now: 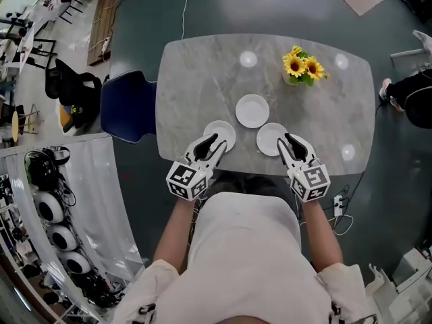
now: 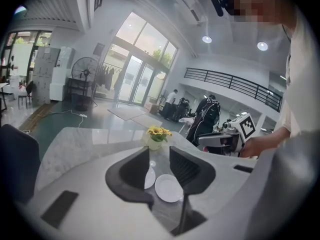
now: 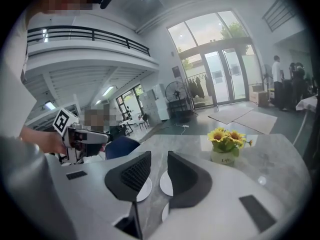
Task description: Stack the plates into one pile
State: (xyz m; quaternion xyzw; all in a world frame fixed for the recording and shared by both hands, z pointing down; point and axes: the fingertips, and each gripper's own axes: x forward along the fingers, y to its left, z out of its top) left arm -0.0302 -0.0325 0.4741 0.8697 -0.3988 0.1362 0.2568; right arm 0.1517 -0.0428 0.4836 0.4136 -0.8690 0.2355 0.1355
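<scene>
We hold both grippers at the near edge of the table [image 1: 196,73], jaws apart with nothing between them. The left gripper [image 1: 217,142] has its tips over the left plate [image 1: 227,129], and the right gripper [image 1: 286,139] has its tips over the right plate [image 1: 268,139]. These round white plates lie flat and apart. The third plate [image 1: 252,111] sits just beyond, between them. Bare grey marbled top spreads on both sides. Farther back stands a pot of sunflowers [image 1: 302,67], and a blue chair [image 1: 128,105] is at the table's left end.
</scene>
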